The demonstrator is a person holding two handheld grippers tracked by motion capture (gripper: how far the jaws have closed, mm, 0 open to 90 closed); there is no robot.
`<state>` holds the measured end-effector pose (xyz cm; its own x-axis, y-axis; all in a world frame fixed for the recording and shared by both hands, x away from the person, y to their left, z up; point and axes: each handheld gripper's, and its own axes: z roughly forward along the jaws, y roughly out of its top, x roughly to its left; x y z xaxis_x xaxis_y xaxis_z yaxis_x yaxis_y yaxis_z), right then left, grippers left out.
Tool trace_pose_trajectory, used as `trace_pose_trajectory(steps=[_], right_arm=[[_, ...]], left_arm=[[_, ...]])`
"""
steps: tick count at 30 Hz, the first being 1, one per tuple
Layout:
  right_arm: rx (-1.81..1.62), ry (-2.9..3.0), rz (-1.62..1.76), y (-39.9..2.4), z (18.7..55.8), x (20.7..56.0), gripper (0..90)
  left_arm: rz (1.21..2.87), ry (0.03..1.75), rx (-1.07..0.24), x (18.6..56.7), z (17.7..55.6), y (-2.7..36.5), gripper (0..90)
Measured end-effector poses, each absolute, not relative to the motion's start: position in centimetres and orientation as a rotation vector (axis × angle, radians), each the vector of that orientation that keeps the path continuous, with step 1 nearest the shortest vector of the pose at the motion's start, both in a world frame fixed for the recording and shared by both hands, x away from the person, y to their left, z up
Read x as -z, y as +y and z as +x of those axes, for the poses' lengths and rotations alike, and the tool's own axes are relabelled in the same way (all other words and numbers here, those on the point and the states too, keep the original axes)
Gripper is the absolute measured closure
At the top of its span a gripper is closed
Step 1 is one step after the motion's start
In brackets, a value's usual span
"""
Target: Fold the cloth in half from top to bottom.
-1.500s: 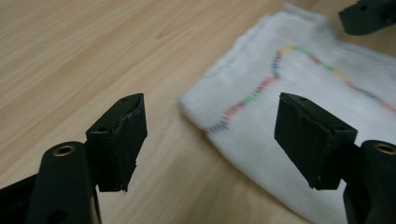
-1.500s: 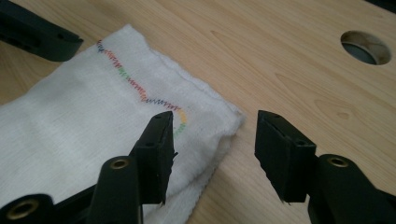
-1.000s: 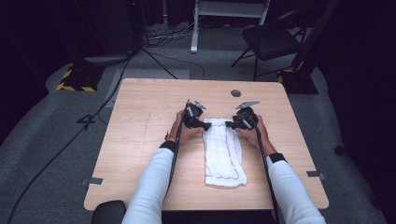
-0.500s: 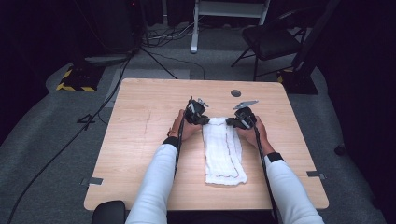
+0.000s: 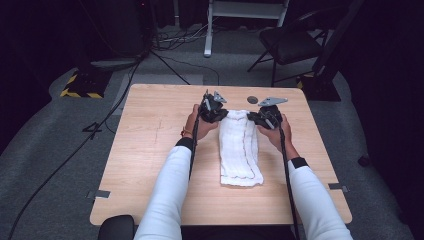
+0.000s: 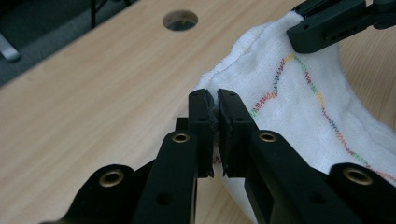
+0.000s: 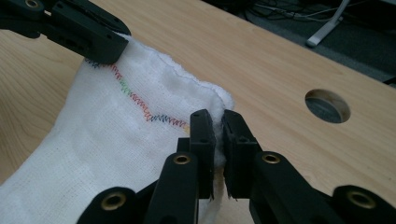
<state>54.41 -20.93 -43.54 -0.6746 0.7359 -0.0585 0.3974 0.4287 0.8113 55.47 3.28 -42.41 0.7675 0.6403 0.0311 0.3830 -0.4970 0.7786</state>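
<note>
A folded white cloth (image 5: 240, 147) lay lengthwise on the wooden counter (image 5: 150, 150), its near end flat toward the person and its far end lifted off the wood at two corners. The left gripper (image 5: 214, 108) had just been closing, and in the left gripper view its jaws were clamped on the cloth's far left corner, a thin fold of fabric pinched between the pads. The right gripper (image 5: 264, 117) had likewise just been closing, and the right gripper view showed its jaws gripping the far right corner in the same way. Between the two grips the cloth's far edge sagged slightly, and a line of multicoloured zigzag stitching (image 7: 140, 103) ran across the fabric just below that edge. A round hole (image 5: 252, 99) in the counter sat just beyond the cloth, between the two grippers. Both of the person's forearms in white sleeves (image 5: 167, 195) reached in from the near edge of the counter.
</note>
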Motion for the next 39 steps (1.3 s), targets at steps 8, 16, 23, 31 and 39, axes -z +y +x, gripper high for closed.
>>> trace_pose_trajectory(steps=[8,16,23,31,39], right_arm=[[-1.172,2.285,0.919,-21.2,53.6,42.3,84.5],[-1.223,2.35,0.799,-21.7,50.8,42.0,84.5],[-1.264,2.415,0.71,-22.8,48.3,42.2,84.4],[-1.287,2.489,0.637,-24.0,45.4,43.2,84.2],[-1.274,2.55,0.566,-24.2,43.0,44.0,83.8]], left_arm=[[2.147,0.699,-0.402,41.5,54.5,3.9,84.8],[2.148,0.587,-0.346,41.9,51.6,4.7,84.8],[2.158,0.483,-0.309,41.9,48.7,5.1,84.8],[2.243,0.365,-0.285,43.0,45.5,4.4,84.2],[2.264,0.337,-0.185,44.4,43.6,4.6,84.3]])
